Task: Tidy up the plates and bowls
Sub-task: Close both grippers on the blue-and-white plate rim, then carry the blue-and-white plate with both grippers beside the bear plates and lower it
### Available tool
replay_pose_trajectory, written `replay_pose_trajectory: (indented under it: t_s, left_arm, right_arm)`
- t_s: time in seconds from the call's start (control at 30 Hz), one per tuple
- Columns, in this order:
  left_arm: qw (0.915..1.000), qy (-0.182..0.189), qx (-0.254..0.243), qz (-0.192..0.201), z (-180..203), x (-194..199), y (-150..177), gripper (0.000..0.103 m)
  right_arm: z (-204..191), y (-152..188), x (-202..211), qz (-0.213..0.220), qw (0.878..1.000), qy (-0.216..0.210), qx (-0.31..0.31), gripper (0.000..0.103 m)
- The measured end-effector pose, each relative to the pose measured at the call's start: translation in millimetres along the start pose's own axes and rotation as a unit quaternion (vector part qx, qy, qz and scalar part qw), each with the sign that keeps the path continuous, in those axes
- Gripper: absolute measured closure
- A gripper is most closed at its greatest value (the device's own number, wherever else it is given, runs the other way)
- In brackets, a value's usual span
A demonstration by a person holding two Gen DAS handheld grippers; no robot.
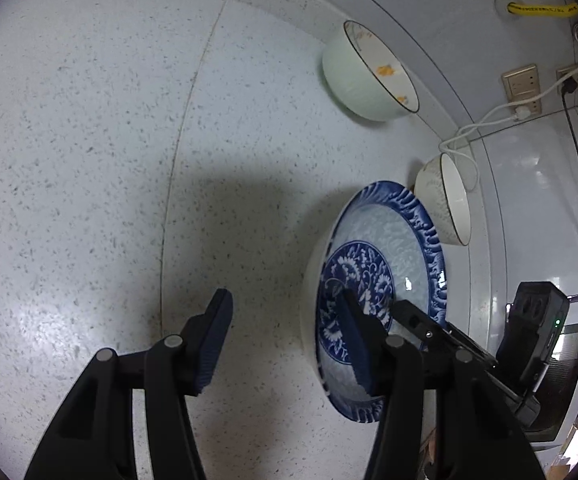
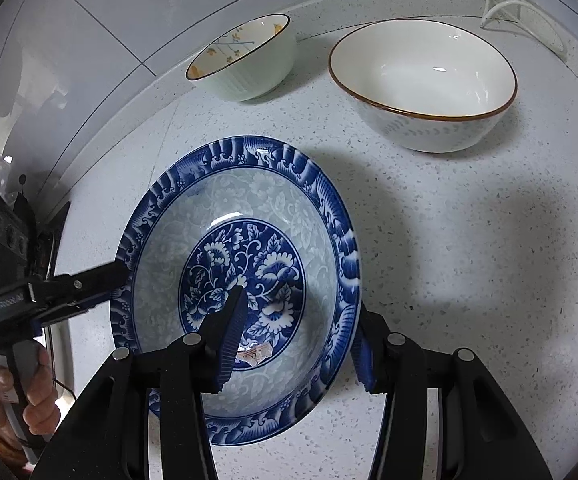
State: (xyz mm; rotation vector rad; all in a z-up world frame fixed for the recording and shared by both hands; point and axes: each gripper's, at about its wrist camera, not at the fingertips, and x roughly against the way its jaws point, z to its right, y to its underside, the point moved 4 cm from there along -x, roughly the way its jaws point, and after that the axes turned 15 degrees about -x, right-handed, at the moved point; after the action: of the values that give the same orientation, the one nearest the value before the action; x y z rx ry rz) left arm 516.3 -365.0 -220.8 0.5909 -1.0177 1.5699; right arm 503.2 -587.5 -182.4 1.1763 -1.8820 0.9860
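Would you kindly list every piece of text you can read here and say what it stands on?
"GenRobot AI": on the body of the left tool, blurred, so uncertain.
On the sticker in the blue-and-white plate: too small to read.
On the yellow hose: black print, too small to read.

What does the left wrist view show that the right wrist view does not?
Only the left wrist view: wall sockets and a yellow hose.
Only the right wrist view: a hand holding the left gripper, and a sticker inside the plate.
Both: the plate, a flowered bowl, a white bowl, a white cable, both grippers at the plate's rim.
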Motion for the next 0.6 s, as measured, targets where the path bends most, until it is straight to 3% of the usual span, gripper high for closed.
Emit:
replay_pose_trajectory:
  t_s: [0.13, 0.2, 0.3, 0.33, 0.6]
  left_arm:
    - [0.9998, 0.013, -0.017, -0.003, 8.3, -7.1, -5.0, 0.058]
    - [0.9992, 0.026, -0.029, -0.011, 13.6, -14.0, -7.6, 0.081]
    - [0.9993, 0.023, -0.027, -0.013, 11.1, -17.5, -9.2, 0.095]
    - [0.9992, 0.027, -0.027, -0.012, 10.0, -17.9, -8.8, 0.095]
    - [0.9990, 0.034, -0.025, -0.016, 0.8, -3.9, 8.8, 0.095]
  right_arm:
    - [3.0, -3.5, -0.4, 0.003, 1.000, 0.006, -0.001, 0.070]
    - [7.1, -4.3, 0.0, 0.005, 1.000, 0.008, -0.006, 0.077]
    - [13.7, -6.7, 0.4, 0.007, 1.000, 0.012, -0.014, 0.088]
    - [15.4, -7.1, 0.7, 0.009, 1.000, 0.014, -0.015, 0.092]
    - [12.1, -4.2, 6.3, 0.015, 1.000, 0.015, -0.019, 0.093]
